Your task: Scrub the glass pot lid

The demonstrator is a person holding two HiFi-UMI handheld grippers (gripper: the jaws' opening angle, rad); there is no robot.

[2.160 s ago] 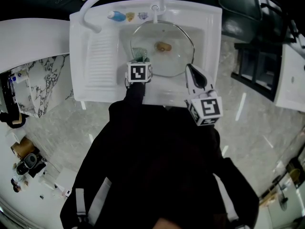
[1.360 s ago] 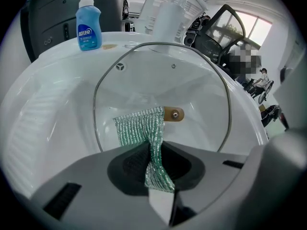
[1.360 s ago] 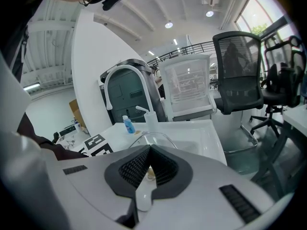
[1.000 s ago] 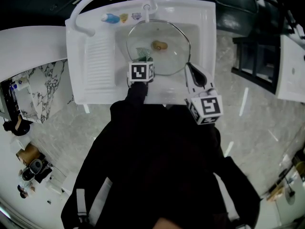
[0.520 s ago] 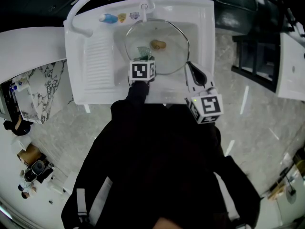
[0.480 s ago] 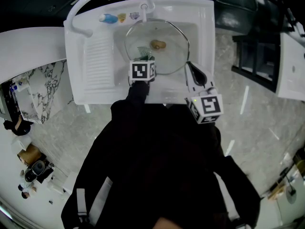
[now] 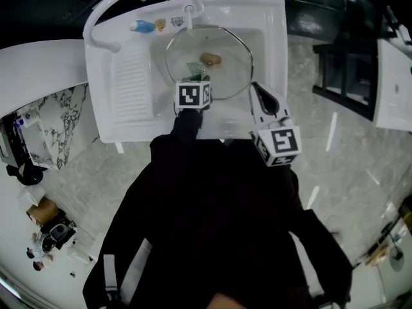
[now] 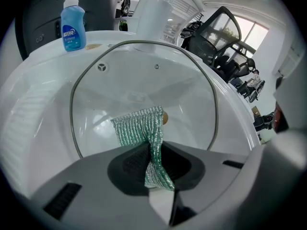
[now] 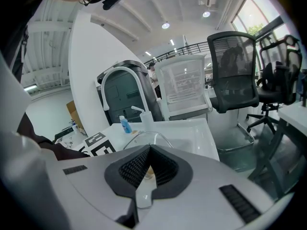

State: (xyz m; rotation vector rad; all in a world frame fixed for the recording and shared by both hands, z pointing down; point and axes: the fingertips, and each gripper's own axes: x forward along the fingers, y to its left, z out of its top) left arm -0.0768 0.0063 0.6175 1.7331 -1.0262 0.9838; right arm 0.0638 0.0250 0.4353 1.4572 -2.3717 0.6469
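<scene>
Glass pot lid (image 8: 144, 80) ahead of left gripper (image 8: 153, 153), jaws pinching cloth (image 8: 138, 128).

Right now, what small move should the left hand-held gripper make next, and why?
Probably sweep the left hand-held gripper sideways across the glass pot lid: its jaws pinch the green scrubbing cloth, which lies against the glass near the knob, while the right hand-held gripper seems to steady the rim.
</scene>
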